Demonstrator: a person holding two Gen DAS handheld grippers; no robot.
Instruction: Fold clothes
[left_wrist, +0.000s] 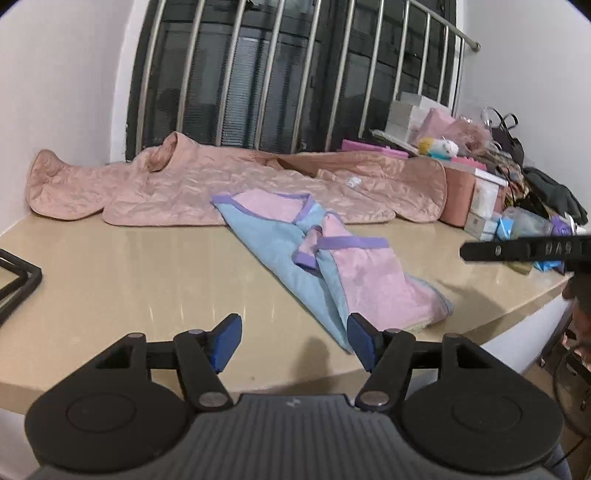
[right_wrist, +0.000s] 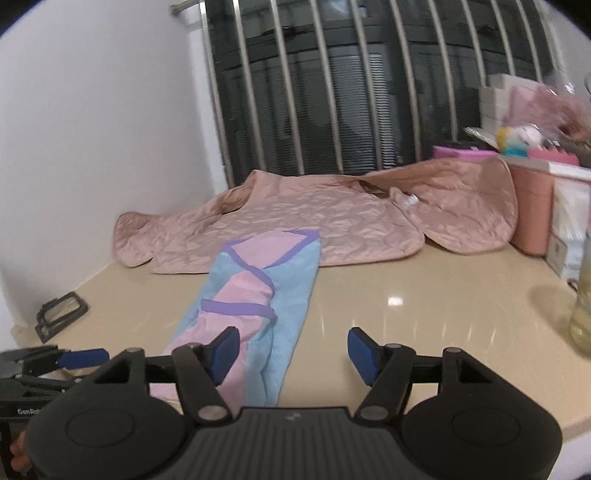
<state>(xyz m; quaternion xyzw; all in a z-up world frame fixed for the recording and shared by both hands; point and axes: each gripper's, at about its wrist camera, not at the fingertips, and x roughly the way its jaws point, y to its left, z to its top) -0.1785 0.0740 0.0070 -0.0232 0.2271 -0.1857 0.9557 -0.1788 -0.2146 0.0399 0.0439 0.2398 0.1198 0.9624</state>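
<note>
While unheld, two garments (left_wrist: 332, 258), two hand-held grippers (left_wrist: 294, 341).

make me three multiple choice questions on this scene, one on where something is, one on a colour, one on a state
1. Where does the pink quilted jacket lie?
A. at the back of the table by the window bars
B. on the floor
C. over a chair

2. What colour is the trim on the blue and pink cloth?
A. green
B. purple
C. black

3. How do the left gripper and right gripper stand?
A. both open and empty
B. both shut on the cloth
C. one open, one shut on the jacket

Answers:
1. A, it spreads along the table just below the window bars.
2. B, a purple band edges the cloth.
3. A, each wrist view shows the fingers wide apart with nothing between them.
</note>
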